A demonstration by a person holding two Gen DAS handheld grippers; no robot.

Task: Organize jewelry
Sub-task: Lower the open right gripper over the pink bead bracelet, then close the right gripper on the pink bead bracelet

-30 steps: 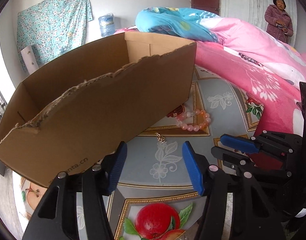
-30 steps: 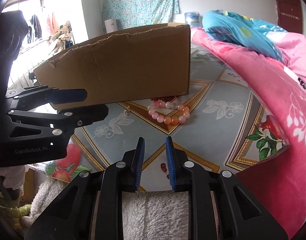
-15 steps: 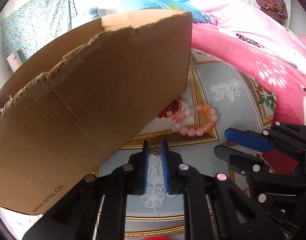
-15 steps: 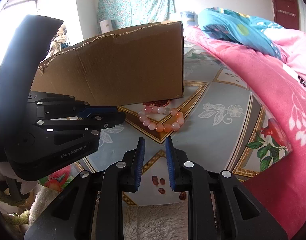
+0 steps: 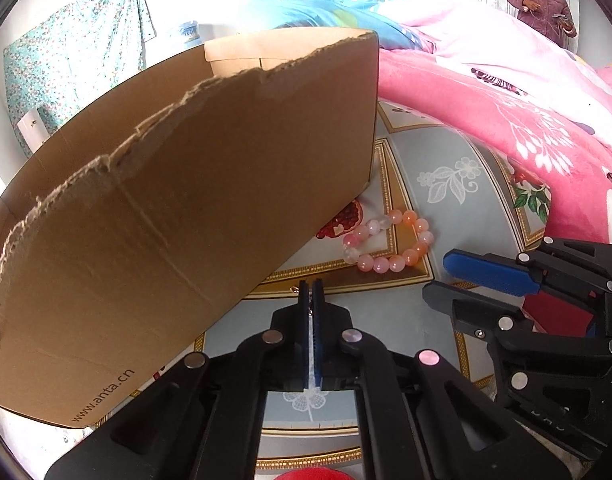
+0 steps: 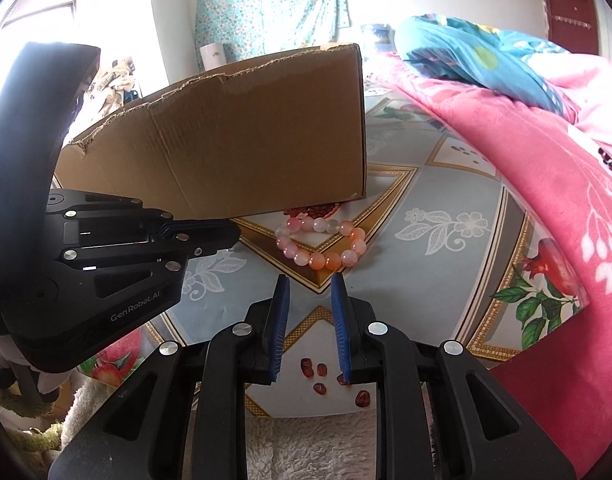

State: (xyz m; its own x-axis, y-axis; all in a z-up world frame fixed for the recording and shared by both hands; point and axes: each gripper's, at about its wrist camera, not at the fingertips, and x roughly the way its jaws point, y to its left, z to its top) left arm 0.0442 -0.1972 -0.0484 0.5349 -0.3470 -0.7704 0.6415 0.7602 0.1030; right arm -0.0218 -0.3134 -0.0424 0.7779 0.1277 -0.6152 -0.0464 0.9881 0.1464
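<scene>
Cardboard box interior hidden; left gripper pinches small pendant; right gripper narrow, empty.

Left gripper pinched closed (angled down); right gripper fingers slightly parted

The left gripper has closed on the small pendant.

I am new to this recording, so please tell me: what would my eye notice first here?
A big torn-edged cardboard box fills the left of the bedspread. Just right of its near corner lies a pink-and-orange bead bracelet. A bright pink blanket is piled along the right side.
</scene>
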